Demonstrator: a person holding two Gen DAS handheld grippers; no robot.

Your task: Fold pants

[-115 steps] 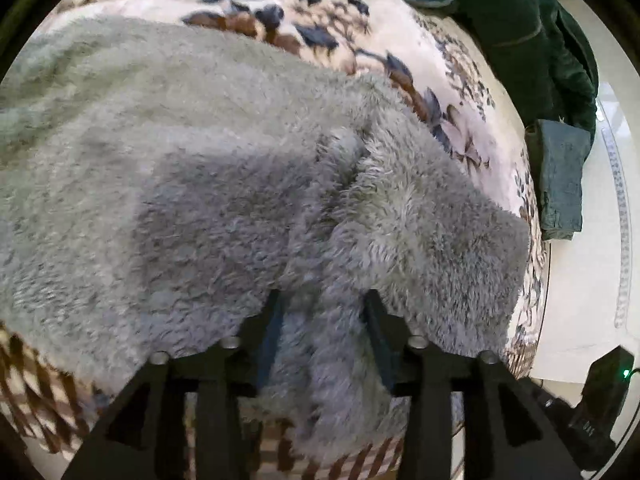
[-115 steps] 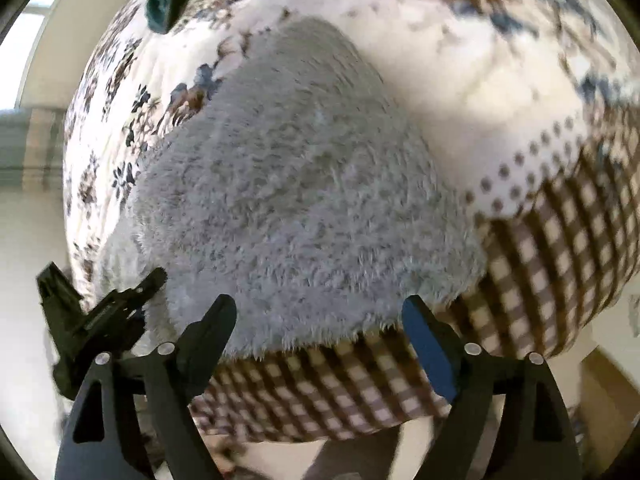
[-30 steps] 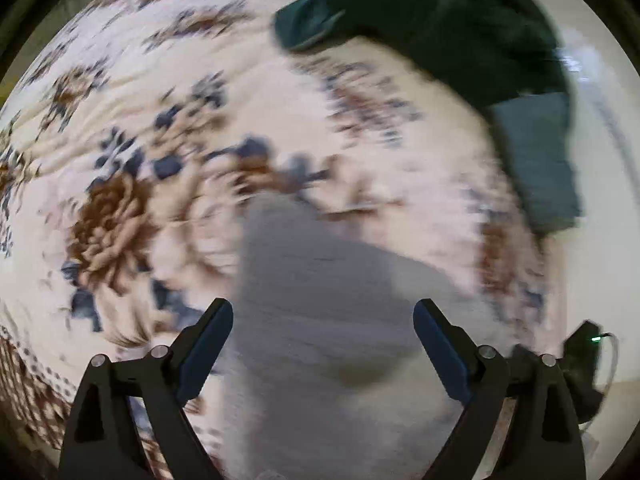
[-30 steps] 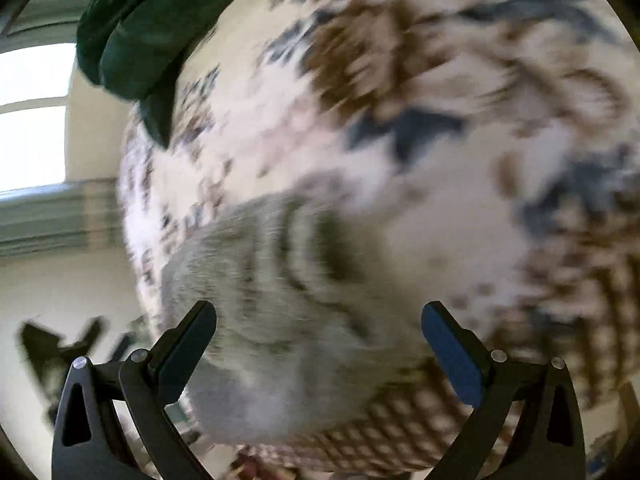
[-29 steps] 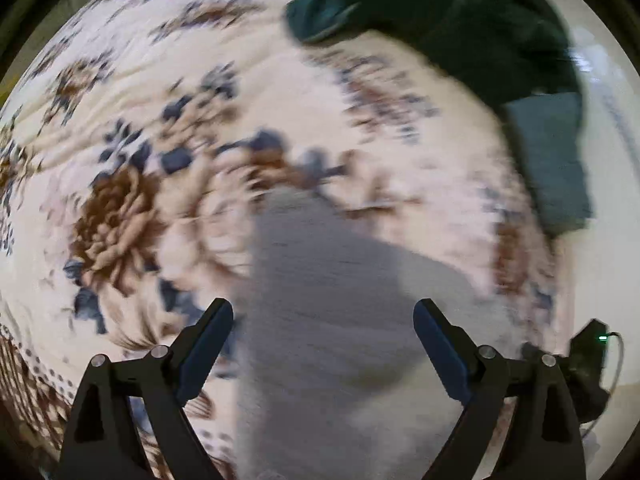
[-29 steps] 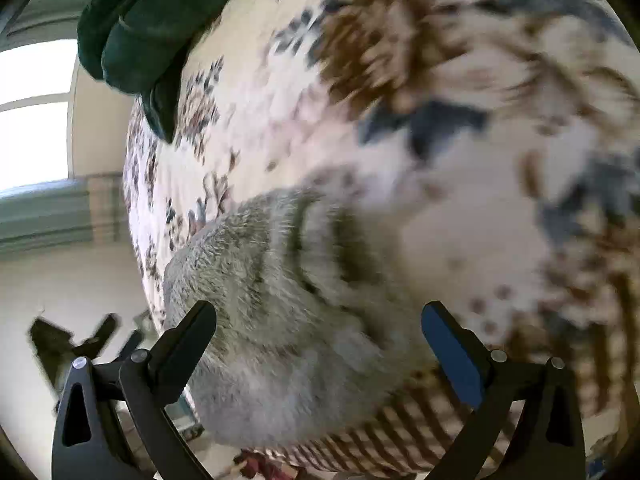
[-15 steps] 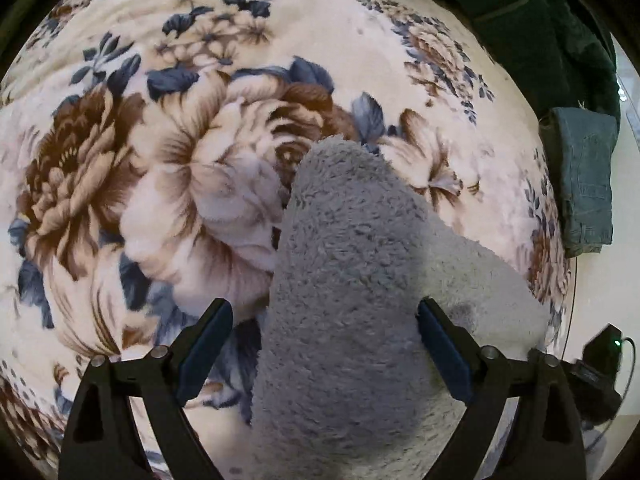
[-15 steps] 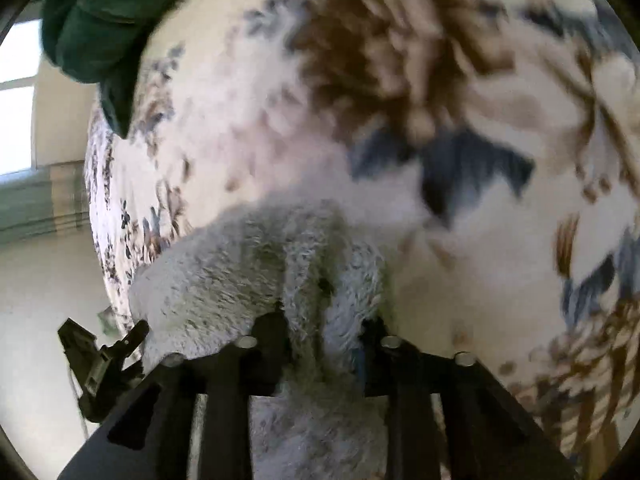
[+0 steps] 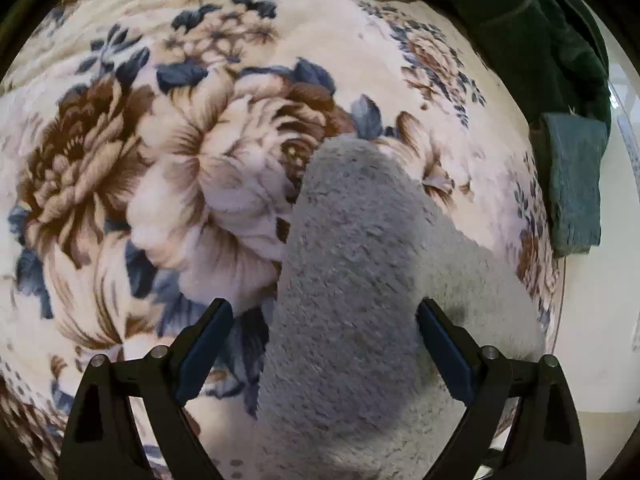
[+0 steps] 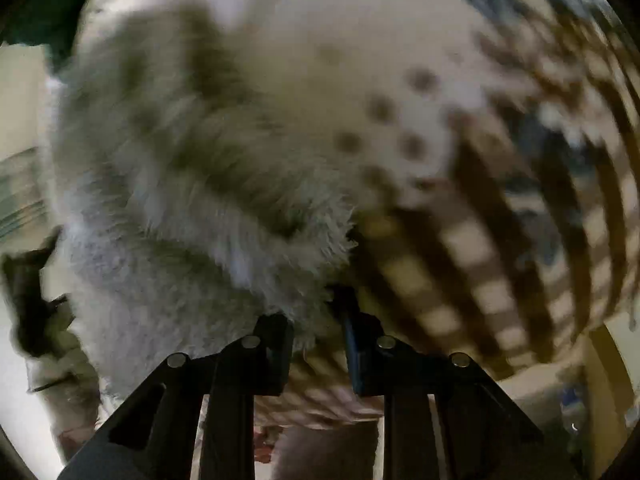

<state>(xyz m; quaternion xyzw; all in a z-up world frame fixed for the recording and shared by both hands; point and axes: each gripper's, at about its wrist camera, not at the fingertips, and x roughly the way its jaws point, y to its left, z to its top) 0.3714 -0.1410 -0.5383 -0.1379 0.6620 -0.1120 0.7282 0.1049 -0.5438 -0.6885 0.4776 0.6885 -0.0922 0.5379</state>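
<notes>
The pants (image 9: pixel 352 280), grey and fleecy, were laid on the bed (image 9: pixel 120 160), reaching to its checked edge. They were judged soft, light and bulky: a thick pile that would slump and spring back rather than crease, so hold was best taken at an edge or corner, deep enough to catch every layer. The left tongs (image 9: pixel 324 332) were seen spread wide, one folded length lying between them, unpinched. The right tongs (image 10: pixel 318 320) were closing on a tuft at the near hem, fleece caught between the jaws. Dark green clothes (image 9: pixel 540 32) were heaped at the far corner.
</notes>
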